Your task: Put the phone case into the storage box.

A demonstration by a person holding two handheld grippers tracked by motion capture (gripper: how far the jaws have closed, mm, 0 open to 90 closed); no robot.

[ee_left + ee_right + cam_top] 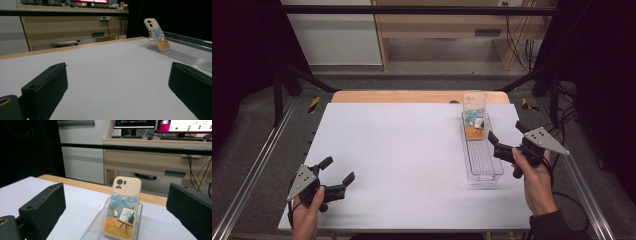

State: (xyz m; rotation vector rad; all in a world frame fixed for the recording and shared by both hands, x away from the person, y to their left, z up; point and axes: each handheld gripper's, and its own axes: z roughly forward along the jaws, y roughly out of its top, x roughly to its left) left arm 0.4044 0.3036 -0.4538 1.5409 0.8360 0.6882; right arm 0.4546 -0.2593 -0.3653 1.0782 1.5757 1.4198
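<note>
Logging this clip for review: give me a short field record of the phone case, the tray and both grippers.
phone case: beige, painted scene, leaning upright at the tray's far end
clear tray: long, on the table's right side
table: white top
left gripper: open, near left corner, holding nothing
right gripper: open, beside the tray, facing the case

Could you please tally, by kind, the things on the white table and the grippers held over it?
Phone case: 1
Clear tray: 1
Grippers: 2, the left gripper and the right gripper
Total: 4
</note>
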